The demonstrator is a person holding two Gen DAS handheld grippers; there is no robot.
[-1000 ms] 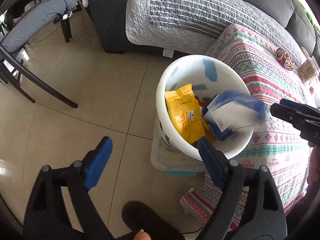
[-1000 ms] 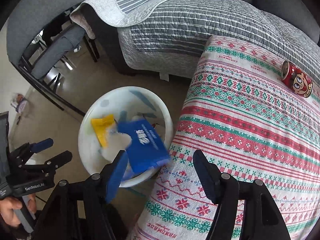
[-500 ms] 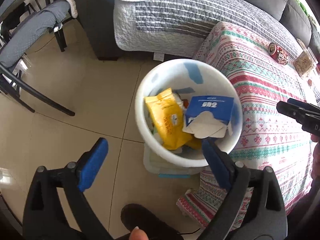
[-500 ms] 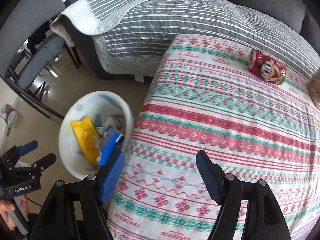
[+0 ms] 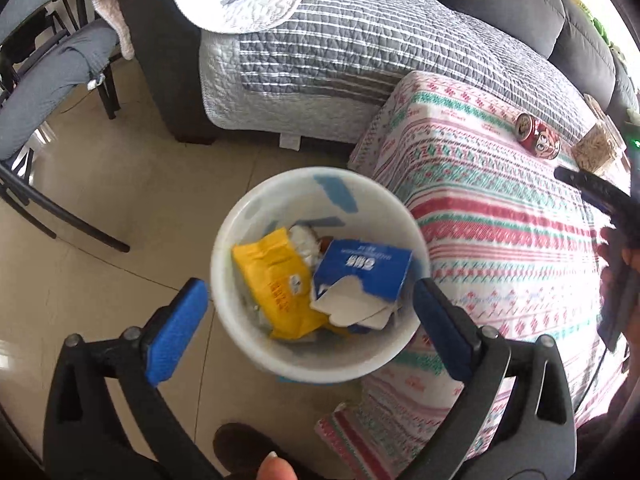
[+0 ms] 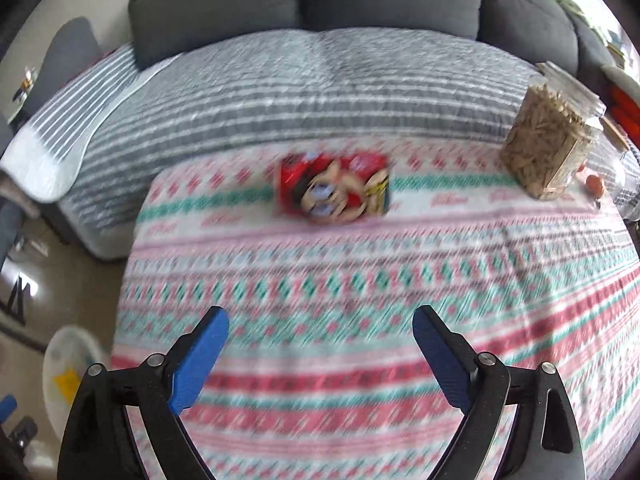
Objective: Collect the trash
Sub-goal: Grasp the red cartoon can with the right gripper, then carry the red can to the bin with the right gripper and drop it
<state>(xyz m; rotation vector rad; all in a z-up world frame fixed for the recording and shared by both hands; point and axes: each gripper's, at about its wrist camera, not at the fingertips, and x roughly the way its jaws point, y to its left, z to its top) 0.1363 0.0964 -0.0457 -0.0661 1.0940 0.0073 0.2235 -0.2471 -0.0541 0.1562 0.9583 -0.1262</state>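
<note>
A white bin (image 5: 240,216) stands on the floor beside the table and holds a yellow packet (image 5: 276,280) and a torn blue box (image 5: 364,268). My left gripper (image 5: 308,288) hovers above the bin. Its jaws are opening, with nothing gripped between them. My right gripper (image 6: 320,316) is over the patterned tablecloth (image 6: 360,272); its jaws are opening and hold nothing. Beyond it a red can (image 6: 332,190) lies on its side, blurred. The same red can (image 5: 538,140) shows at the table's far side in the left wrist view.
A jar of wooden sticks (image 6: 552,136) stands at the table's far right. A sofa with a grey striped quilt (image 5: 340,52) runs behind the table. A dark chair (image 5: 48,92) stands left on the tiled floor. A shoe (image 5: 240,452) is near the bin.
The blue box dropped out of the right gripper into the bin. The right gripper swung right, from the bin to above the table facing the can. Both grippers opened wider.
</note>
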